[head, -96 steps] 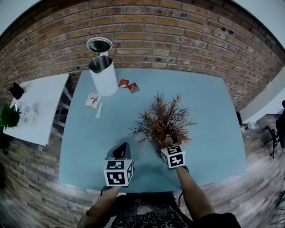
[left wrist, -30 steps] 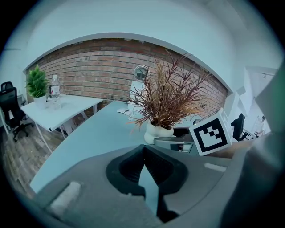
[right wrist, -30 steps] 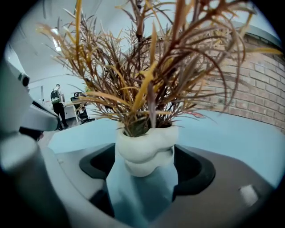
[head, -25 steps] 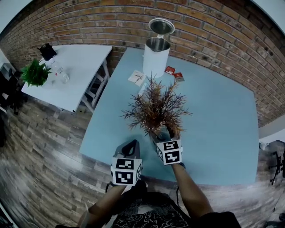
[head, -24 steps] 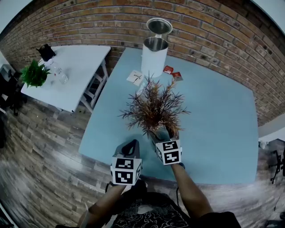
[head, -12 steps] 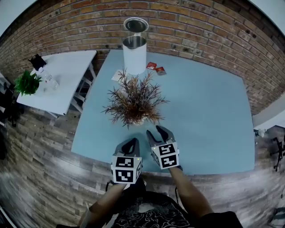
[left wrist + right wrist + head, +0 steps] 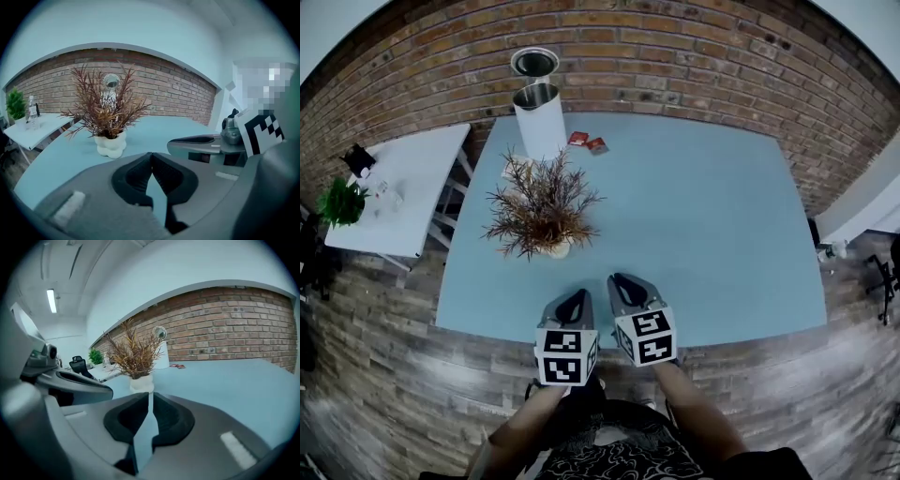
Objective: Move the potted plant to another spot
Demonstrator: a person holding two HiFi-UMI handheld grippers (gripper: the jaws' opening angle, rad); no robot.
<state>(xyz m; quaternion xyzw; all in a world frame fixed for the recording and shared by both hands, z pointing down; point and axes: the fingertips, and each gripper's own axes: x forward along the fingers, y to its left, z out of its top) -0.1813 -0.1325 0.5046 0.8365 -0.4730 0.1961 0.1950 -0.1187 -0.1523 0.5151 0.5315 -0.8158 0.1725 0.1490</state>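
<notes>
Both grippers are clear of the plant. The potted plant (image 7: 542,202) stands upright in its lumpy white pot (image 7: 556,247) on the blue table (image 7: 703,216), over on the left side, just in front of the tall white bin (image 7: 540,117) with its lid flipped up. A couple of small red packets (image 7: 587,142) lie near the bin by the brick wall (image 7: 675,56).

The two grippers sit side by side at the near edge of the table, well apart from the pot, both pointing roughly toward it. The left gripper (image 7: 573,300) has its jaws together at the tips with nothing between them. The right gripper (image 7: 623,281) has its jaws closing – only a thin sliver of gap shows, and nothing is in it either.

Off to the left there's a white side table (image 7: 398,202) with a small green plant (image 7: 339,200) on it – separate from the blue one.
</notes>
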